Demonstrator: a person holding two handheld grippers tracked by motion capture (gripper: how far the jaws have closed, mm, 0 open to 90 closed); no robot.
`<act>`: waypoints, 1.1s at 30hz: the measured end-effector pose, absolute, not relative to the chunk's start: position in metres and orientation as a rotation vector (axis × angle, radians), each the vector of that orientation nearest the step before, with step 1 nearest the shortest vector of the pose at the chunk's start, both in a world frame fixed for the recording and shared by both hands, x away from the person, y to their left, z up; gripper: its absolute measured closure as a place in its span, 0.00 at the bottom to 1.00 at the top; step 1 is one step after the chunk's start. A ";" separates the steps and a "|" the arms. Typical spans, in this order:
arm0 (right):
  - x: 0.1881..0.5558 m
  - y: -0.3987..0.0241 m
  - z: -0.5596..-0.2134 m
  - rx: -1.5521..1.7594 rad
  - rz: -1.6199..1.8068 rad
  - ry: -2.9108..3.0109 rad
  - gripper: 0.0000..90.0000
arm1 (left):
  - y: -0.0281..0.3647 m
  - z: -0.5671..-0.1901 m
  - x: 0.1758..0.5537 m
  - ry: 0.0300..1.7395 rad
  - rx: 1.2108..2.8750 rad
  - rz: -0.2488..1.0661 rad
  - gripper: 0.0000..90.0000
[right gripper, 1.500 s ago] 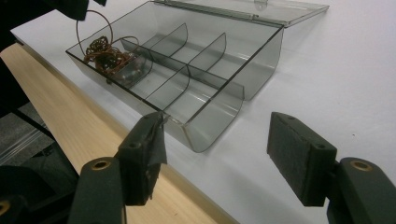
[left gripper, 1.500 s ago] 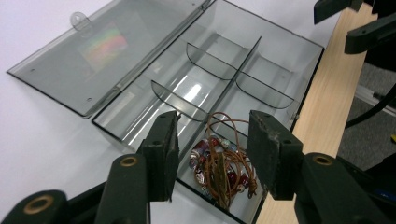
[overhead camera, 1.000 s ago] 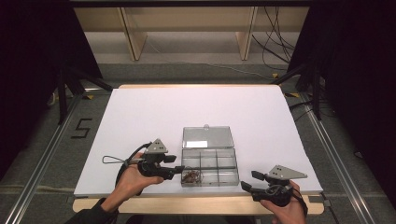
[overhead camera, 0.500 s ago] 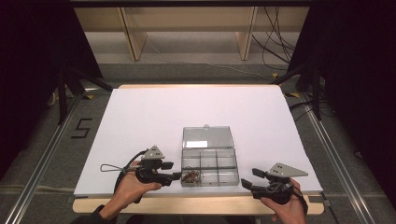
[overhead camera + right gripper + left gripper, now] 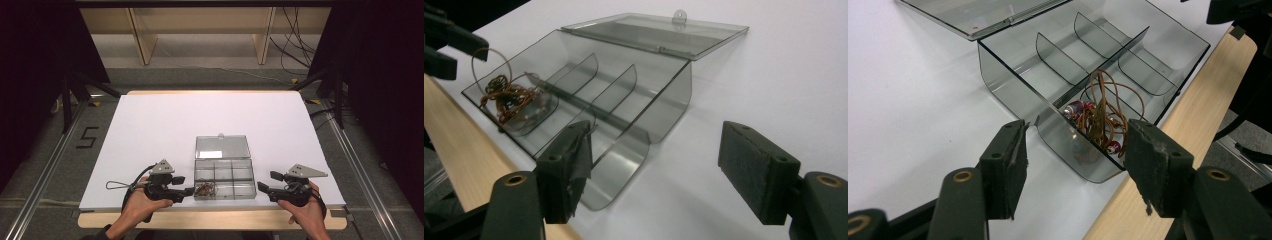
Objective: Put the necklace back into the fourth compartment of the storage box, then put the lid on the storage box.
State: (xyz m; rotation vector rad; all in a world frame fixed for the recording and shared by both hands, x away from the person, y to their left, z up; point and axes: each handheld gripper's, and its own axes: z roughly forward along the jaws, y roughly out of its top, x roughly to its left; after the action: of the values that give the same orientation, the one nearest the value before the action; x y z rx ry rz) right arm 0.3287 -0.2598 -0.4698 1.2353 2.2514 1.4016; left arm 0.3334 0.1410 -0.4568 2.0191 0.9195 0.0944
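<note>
Claws, left [image 5: 189, 191] and right [image 5: 261, 187], both open and empty, having just widened, flank the open compartment box [image 5: 223, 177] on the tabletop [image 5: 165, 125], apparently releasing it.

Both black grippers, left [image 5: 189, 191] and right [image 5: 261, 188], carry grey three-cornered plates, brass-ringed screw holes, worn-looking pads [image 5: 1157, 170] and trailing black cables.
</note>
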 end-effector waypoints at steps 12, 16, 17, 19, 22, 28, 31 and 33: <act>0.361 -0.264 -0.471 1.301 1.398 2.201 0.33 | 0.139 -0.458 0.331 0.930 2.014 0.109 0.41; 0.373 -0.266 -0.474 1.298 1.434 2.188 0.33 | 0.139 -0.458 0.330 0.935 2.000 0.107 0.41; 0.375 -0.266 -0.474 1.317 1.438 2.179 0.33 | 0.139 -0.458 0.330 0.937 1.997 0.107 0.41; 0.382 -0.268 -0.474 1.313 1.445 2.188 0.33 | 0.139 -0.458 0.331 0.938 1.999 0.117 0.41; 0.390 -0.268 -0.474 1.315 1.412 2.183 0.33 | 0.139 -0.457 0.331 0.944 1.989 0.110 0.42; 0.402 -0.262 -0.474 1.317 1.441 2.198 0.33 | 0.138 -0.458 0.330 0.942 1.993 0.106 0.43; 0.410 -0.257 -0.473 1.320 1.445 2.196 0.33 | 0.139 -0.459 0.330 0.940 1.991 0.111 0.44; 0.413 -0.254 -0.472 1.363 1.461 2.220 0.33 | 0.139 -0.460 0.330 0.933 1.988 0.117 0.46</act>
State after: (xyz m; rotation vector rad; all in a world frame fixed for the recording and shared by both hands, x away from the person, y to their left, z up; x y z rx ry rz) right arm 0.4133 -0.2535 -0.4721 1.3635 2.2196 1.4608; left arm 0.3299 0.1386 -0.4599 1.9876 0.9327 0.1173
